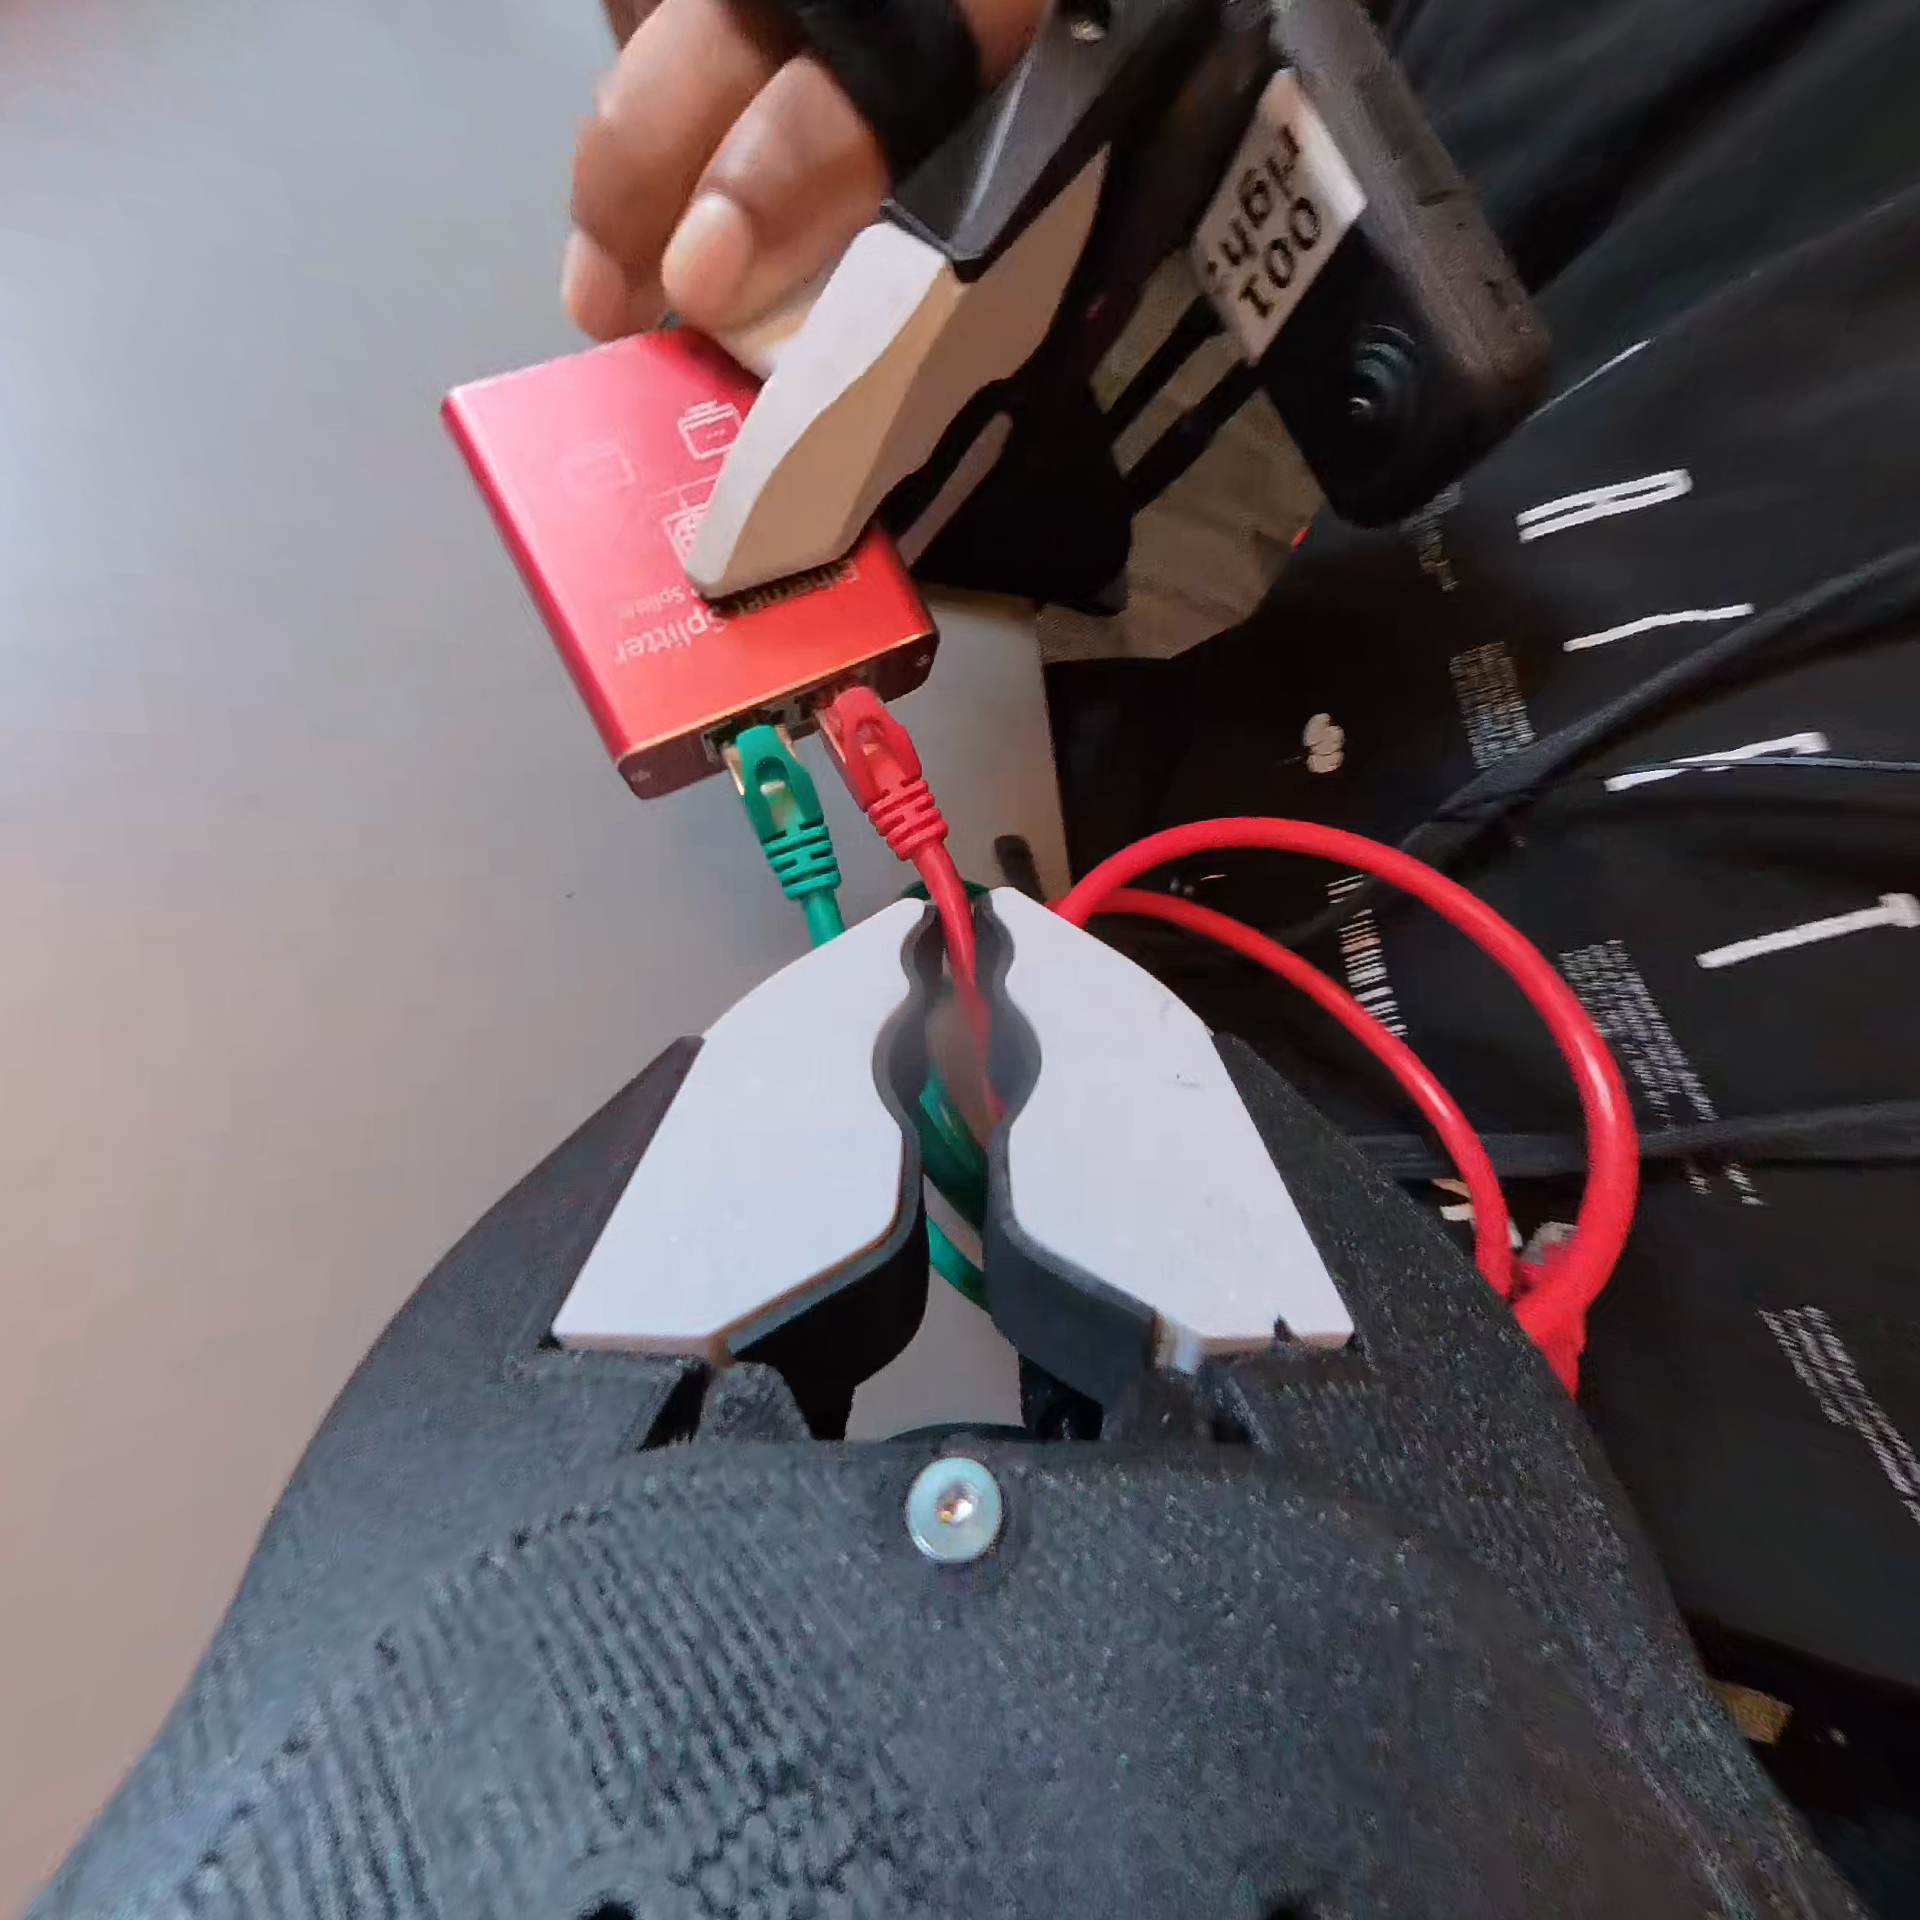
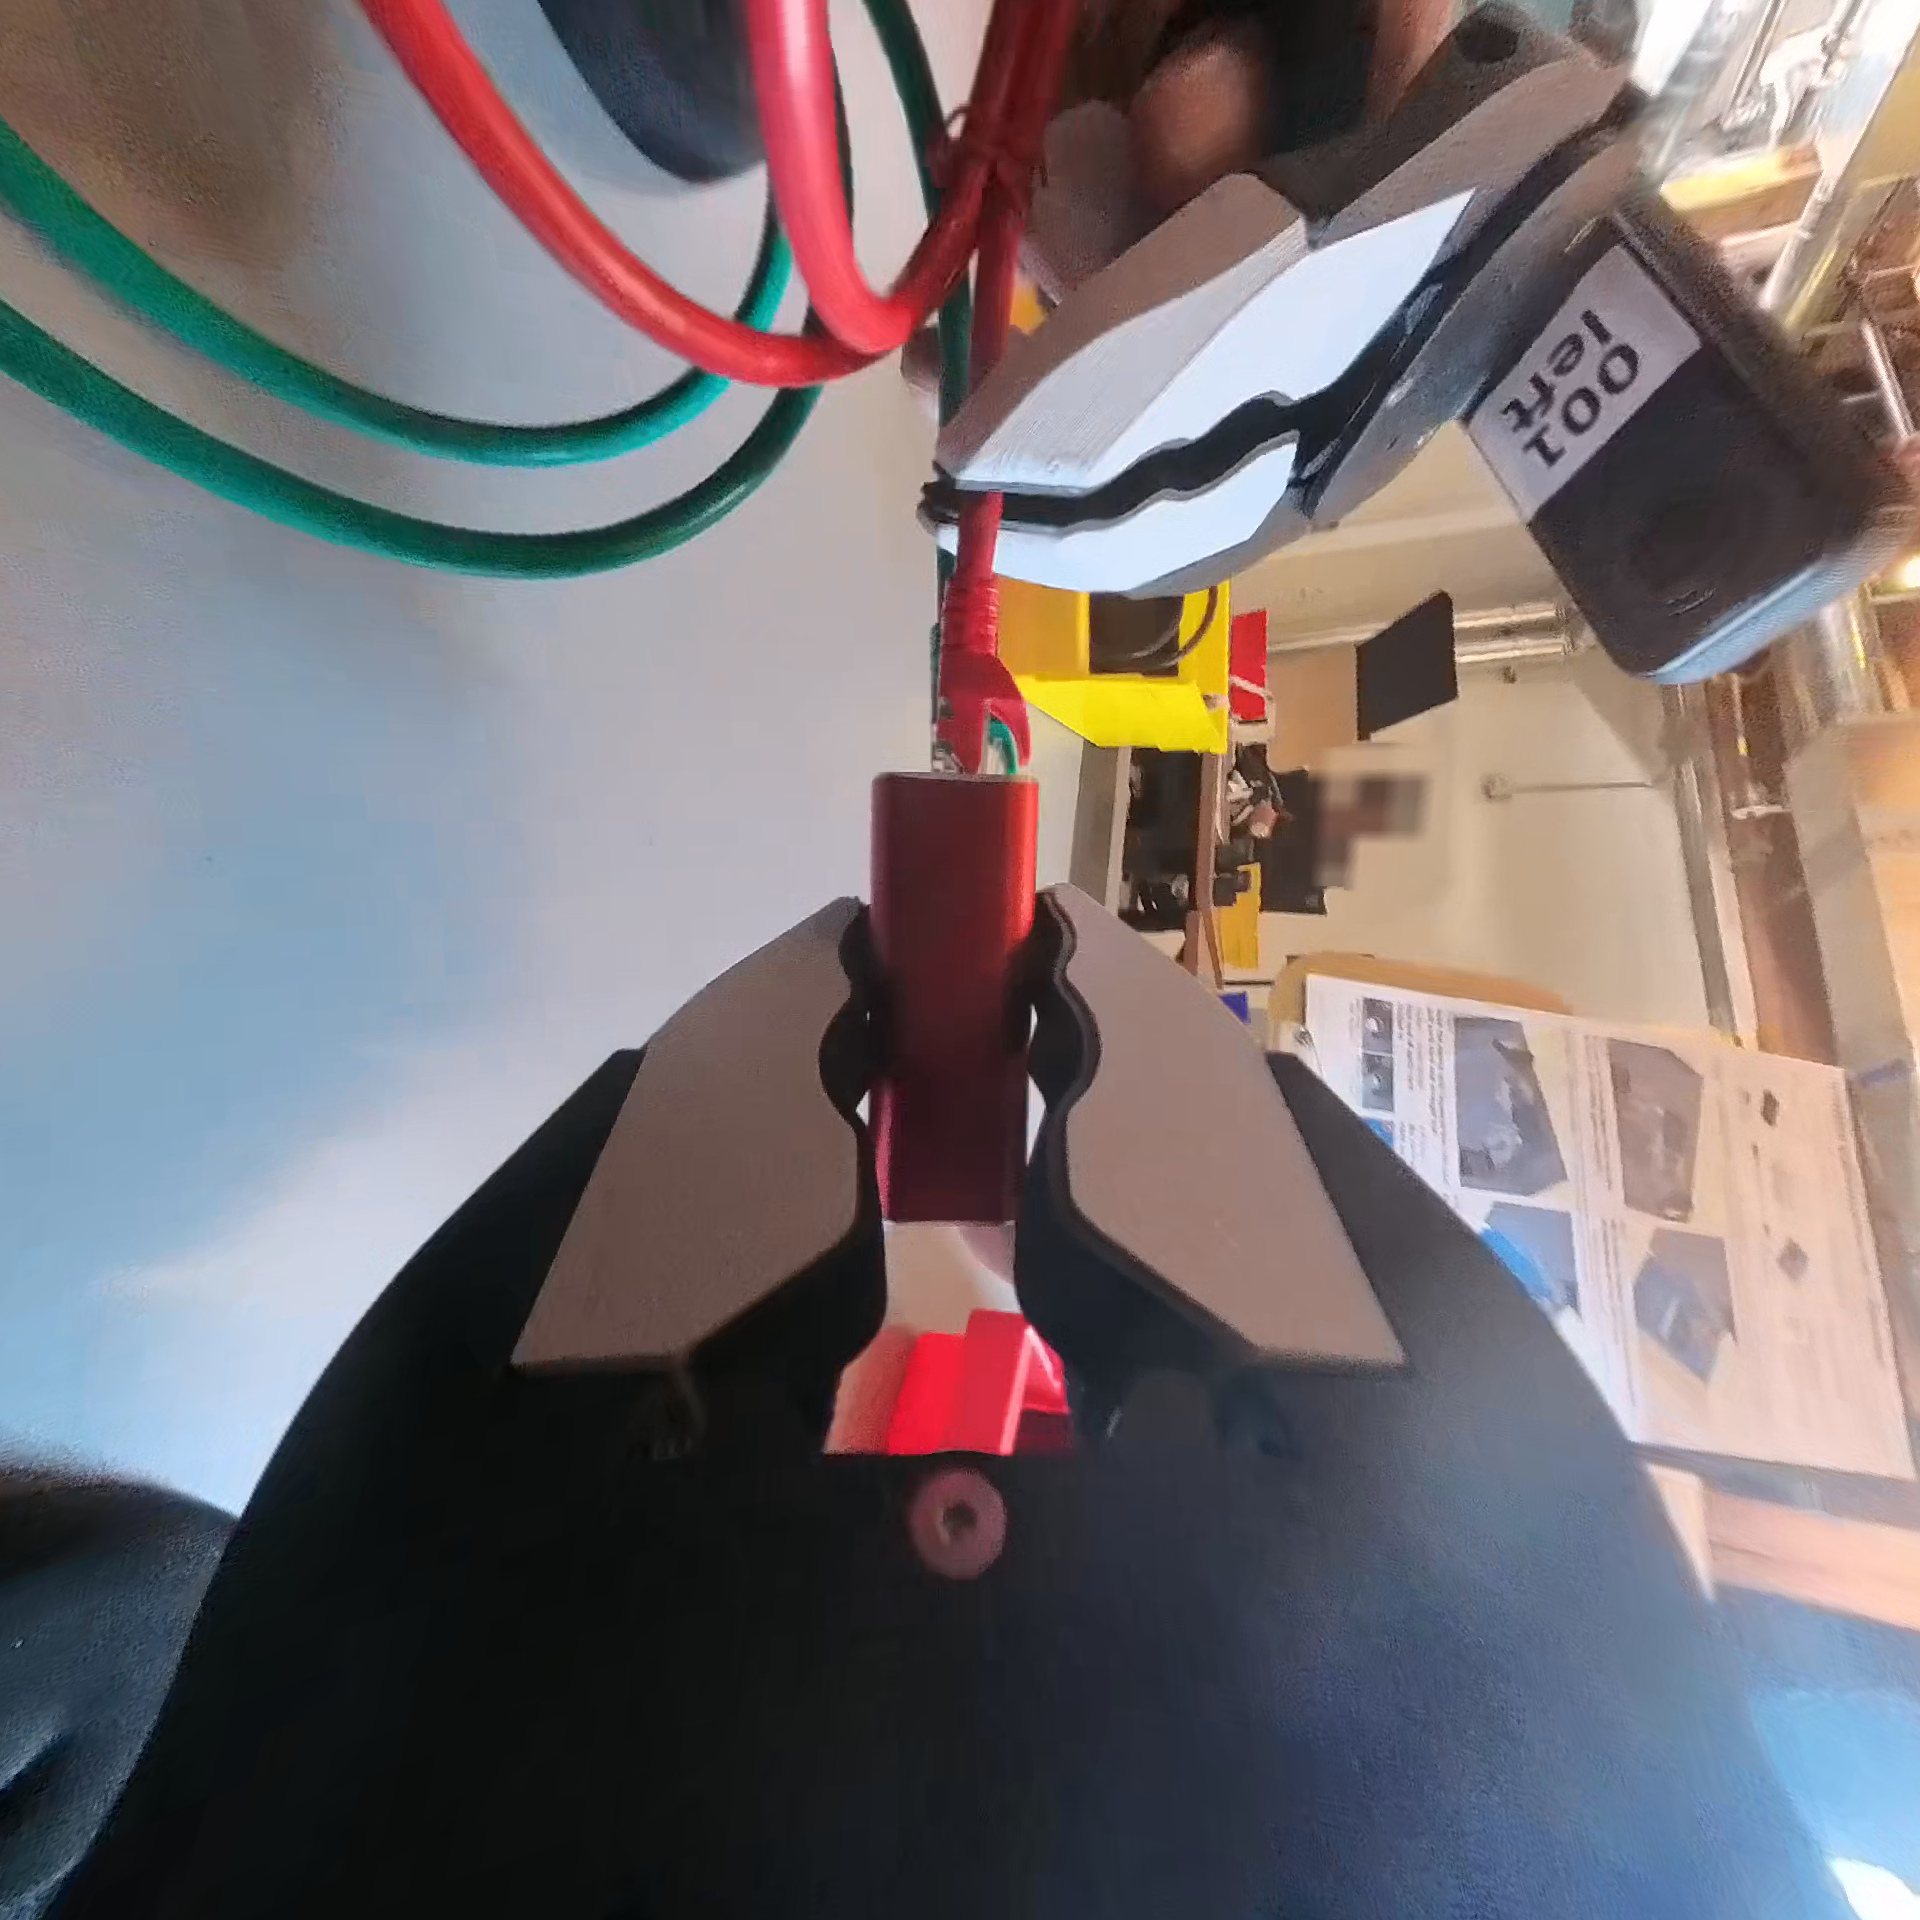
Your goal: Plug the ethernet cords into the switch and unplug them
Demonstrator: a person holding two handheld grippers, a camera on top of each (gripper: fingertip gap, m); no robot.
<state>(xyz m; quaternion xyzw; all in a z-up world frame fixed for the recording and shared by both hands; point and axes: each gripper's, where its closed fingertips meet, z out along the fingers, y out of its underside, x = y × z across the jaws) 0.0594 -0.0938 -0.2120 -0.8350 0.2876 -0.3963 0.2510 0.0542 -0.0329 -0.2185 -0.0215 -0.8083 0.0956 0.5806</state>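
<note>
A red metal switch [image 1: 623, 540] is held in the air by my right gripper. One right finger [image 1: 831, 416] lies on the switch's top face; the other is hidden beneath it. In the right wrist view my right gripper [image 2: 951, 914] is shut on the switch [image 2: 951, 997] edge-on. A green plug [image 1: 779, 800] and a red plug [image 1: 883, 769] both sit in the switch's ports. My left gripper [image 1: 956, 920] is shut on the red cord [image 1: 1455, 935] just behind its plug. It also shows in the right wrist view [image 2: 961, 509], pinching the red cord above the red plug [image 2: 971, 686]. The green cord [image 2: 416, 499] hangs loose.
A white table surface [image 1: 208, 935] lies to the left. Black fabric with white print [image 1: 1714, 1039] and dark cables lie to the right. A person's hand [image 1: 717, 187] holds the right gripper. A printed poster [image 2: 1621, 1195] and yellow box [image 2: 1122, 696] stand beyond. There is about 6 cm between the tips of the two grippers.
</note>
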